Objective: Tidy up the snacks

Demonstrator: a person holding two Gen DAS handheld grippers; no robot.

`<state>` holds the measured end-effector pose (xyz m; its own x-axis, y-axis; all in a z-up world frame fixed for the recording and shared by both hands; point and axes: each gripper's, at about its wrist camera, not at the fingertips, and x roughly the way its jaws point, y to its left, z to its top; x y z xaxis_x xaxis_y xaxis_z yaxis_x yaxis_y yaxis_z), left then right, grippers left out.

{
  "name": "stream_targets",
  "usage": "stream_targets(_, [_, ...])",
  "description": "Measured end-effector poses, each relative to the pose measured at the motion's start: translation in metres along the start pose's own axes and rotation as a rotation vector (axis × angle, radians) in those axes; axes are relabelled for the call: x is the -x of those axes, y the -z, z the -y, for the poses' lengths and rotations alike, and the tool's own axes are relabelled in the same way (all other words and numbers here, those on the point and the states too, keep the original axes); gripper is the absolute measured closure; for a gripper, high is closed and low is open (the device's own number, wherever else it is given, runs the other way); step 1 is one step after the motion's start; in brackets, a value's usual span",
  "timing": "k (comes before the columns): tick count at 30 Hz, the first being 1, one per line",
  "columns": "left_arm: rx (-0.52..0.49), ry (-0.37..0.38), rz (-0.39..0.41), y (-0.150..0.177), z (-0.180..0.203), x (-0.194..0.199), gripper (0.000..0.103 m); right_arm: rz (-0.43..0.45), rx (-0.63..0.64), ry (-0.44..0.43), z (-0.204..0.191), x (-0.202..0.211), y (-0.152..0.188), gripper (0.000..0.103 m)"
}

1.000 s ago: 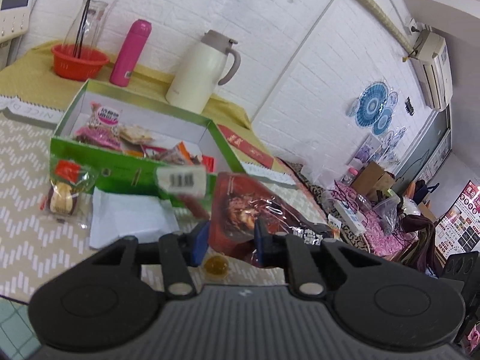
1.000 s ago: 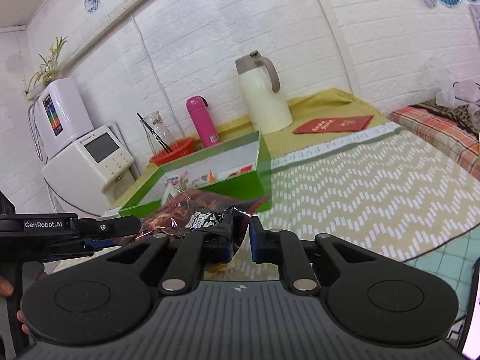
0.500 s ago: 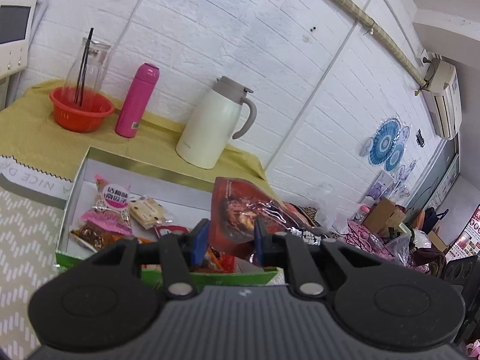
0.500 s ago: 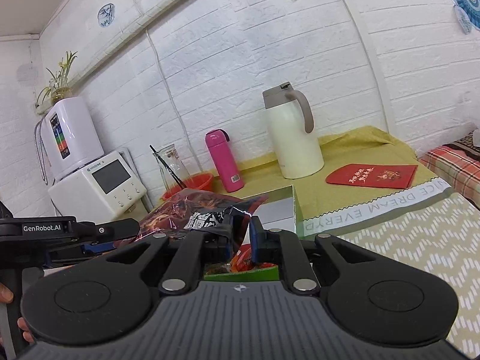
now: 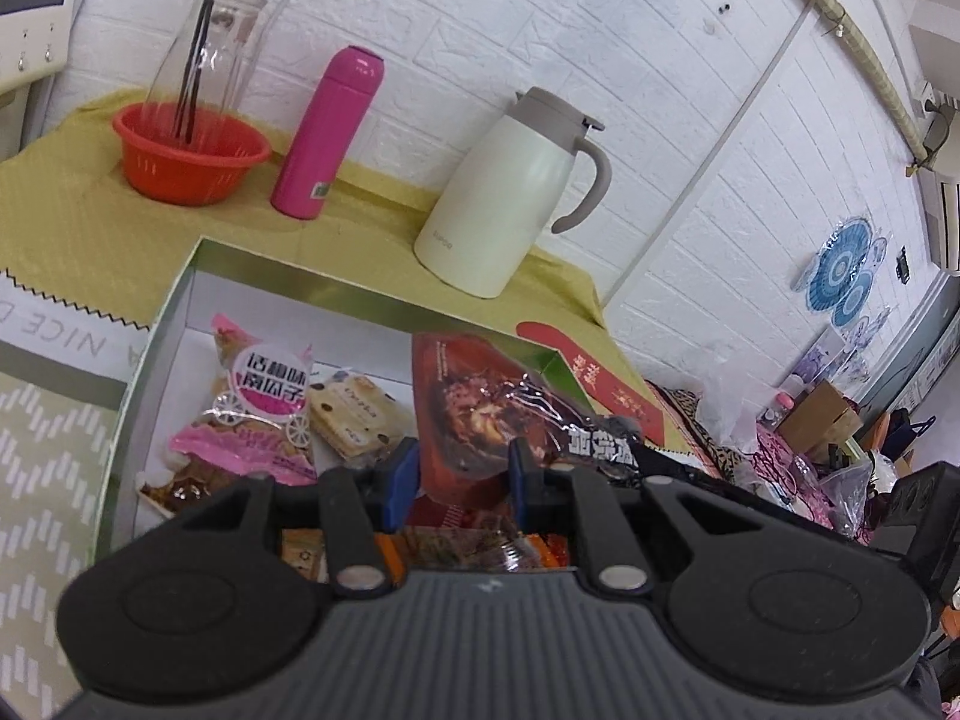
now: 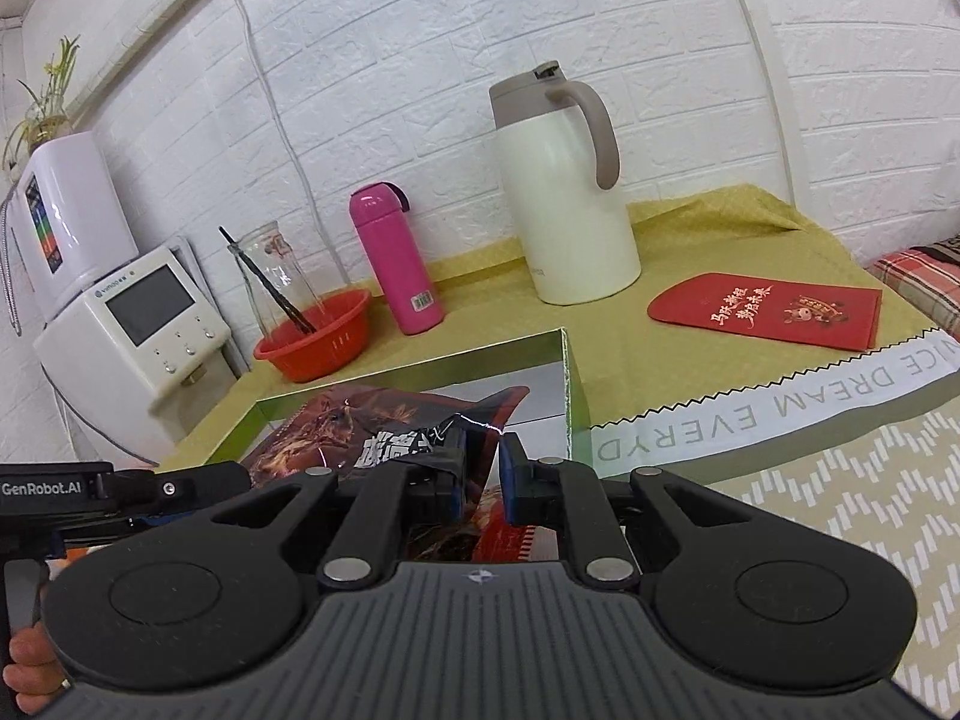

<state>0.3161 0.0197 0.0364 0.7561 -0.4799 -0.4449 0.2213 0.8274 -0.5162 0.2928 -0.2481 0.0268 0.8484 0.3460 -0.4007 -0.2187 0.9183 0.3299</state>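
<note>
Both grippers hold one large dark red snack bag (image 5: 480, 414), each at one end, above the open green box (image 5: 180, 294). My left gripper (image 5: 459, 474) is shut on the bag's left end. My right gripper (image 6: 483, 468) is shut on its black-printed right end (image 6: 390, 438). The box (image 6: 567, 384) holds several snacks, among them a pink-labelled packet (image 5: 258, 408) and a biscuit packet (image 5: 357, 414). The left gripper's body (image 6: 120, 489) shows at the left of the right wrist view.
Behind the box on the yellow cloth stand a cream thermos jug (image 5: 510, 198), a pink bottle (image 5: 327, 132) and a red basket (image 5: 189, 150) with a glass bottle. A red envelope (image 6: 768, 309) lies to the right. A white appliance (image 6: 132, 324) stands at the left.
Both grippers have carried the red bag forward from in front of the box to above its inside. The box and jug now look closer.
</note>
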Motion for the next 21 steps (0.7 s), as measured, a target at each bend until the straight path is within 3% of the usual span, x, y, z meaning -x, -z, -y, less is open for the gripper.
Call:
stream_targets(2, [0.000, 0.013, -0.022, 0.001, -0.004, -0.008, 0.086, -0.001, 0.019, 0.026, 0.000, -0.012, 0.000, 0.071])
stream_targets(3, [0.000, 0.015, -0.024, 0.002, -0.004, -0.009, 0.071, 0.004, 0.033, 0.032, 0.000, -0.017, 0.000, 0.063])
stream_targets(4, [0.000, 0.008, -0.019, 0.003, -0.004, -0.008, 0.053, 0.014, 0.044, 0.027, 0.000, -0.018, 0.001, 0.041])
stream_targets(5, [-0.002, -0.012, 0.003, 0.005, -0.003, -0.005, 0.024, 0.028, 0.056, 0.011, 0.000, -0.017, 0.002, 0.027])
stream_targets(6, [-0.015, -0.032, 0.045, 0.007, -0.002, 0.000, 0.023, 0.043, 0.064, -0.010, 0.000, -0.014, 0.004, 0.008])
stream_targets(7, [-0.038, -0.049, 0.069, 0.008, 0.001, 0.004, 0.022, 0.065, 0.076, -0.021, -0.001, -0.011, 0.004, 0.000])
stream_targets(10, [-0.071, -0.101, 0.102, 0.007, 0.006, 0.014, 0.015, 0.117, 0.133, 0.016, -0.009, -0.001, 0.007, 0.000])
stream_targets(14, [-0.093, -0.164, 0.114, 0.008, 0.014, 0.025, 0.015, 0.093, 0.151, 0.013, -0.014, 0.006, 0.006, 0.000])
stream_targets(21, [-0.102, -0.186, 0.125, 0.013, 0.028, 0.049, 0.015, 0.111, 0.170, 0.022, -0.026, 0.033, 0.006, 0.000])
